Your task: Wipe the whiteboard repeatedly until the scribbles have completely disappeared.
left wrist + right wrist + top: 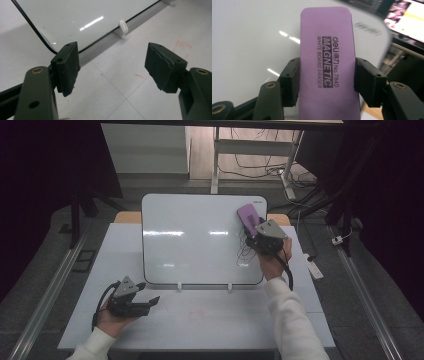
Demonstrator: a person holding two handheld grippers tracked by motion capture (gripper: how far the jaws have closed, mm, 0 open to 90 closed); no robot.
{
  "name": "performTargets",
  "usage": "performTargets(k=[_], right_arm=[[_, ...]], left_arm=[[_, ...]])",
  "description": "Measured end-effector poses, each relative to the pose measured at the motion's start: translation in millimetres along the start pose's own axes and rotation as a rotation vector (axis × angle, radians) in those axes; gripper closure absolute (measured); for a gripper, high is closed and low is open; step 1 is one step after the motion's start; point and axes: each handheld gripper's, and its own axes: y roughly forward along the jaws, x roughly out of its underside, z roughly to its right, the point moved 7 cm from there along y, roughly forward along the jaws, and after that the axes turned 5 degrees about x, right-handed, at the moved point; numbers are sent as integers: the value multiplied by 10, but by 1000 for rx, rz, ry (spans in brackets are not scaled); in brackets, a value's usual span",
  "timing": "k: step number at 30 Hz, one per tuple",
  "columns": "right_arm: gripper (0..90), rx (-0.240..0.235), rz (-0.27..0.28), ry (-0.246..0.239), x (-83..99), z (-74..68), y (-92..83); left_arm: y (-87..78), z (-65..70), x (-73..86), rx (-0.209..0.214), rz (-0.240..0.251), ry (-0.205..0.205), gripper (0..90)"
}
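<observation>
Right gripper (259, 231) has its jaws clamped on the purple eraser (327, 62) at the whiteboard (200, 240)'s upper right corner, where thin scribbles (244, 251) remain to wipe, while left gripper (145, 296) waits open and empty.

Ahead of my left tongs (150, 301): bare tabletop (210, 320), open run up to the whiteboard (200, 240) and its two white clips (179, 287). Right tongs (256, 231) sit against the board's top right corner; scribble just below them.
</observation>
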Motion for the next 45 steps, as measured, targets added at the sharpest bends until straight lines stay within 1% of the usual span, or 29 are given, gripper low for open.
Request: performTargets(k=[2,7,9,12,14,17,19,24,27,29,31,32,33,34,35,39,45], right_arm=[[411,-27,-2,-31,86,-129,-55],[411,-98,-30,-77,316,-412,-219],[411,-120,-42,-92,401,-486,-279],[411,-132,-53,-111,486,-530,-336],[411,-134,-57,-129,488,-516,-339],[411,-109,-48,-132,430,-442,-287],[411,-88,-40,-113,347,-363,-230],[411,-27,-16,-50,92,-105,-60],[411,0,-7,-18,-12,31,15],[411,7,-6,-5,-52,85,45],[411,9,-6,-5,-56,84,53],[411,13,-5,-17,-46,69,43],[411,7,-9,-23,-34,44,28],[411,-8,-16,-26,-13,6,10],[411,-19,-20,-40,19,-43,-13],[411,-52,-35,-129,230,-282,-144],[412,-107,-59,-153,500,-495,-331]], left_arm=[[1,0,1,0,-1,1,288],[-2,5,0,-1,-1,2,288],[-2,5,1,-1,-1,2,288],[1,7,0,-1,-2,4,288],[4,10,1,-1,-4,6,288],[5,15,0,-1,-4,7,288],[6,15,0,-1,-4,7,288],[1,14,2,0,-4,9,288],[-3,10,3,2,-1,6,288],[-1,5,5,3,-2,5,288],[-1,2,7,3,-2,5,288],[-2,2,7,3,-1,4,288],[-4,2,6,3,-1,5,288],[-5,2,5,3,0,4,288],[-6,1,5,3,1,3,288],[-5,7,4,2,0,5,288],[0,8,3,0,-3,7,288]])
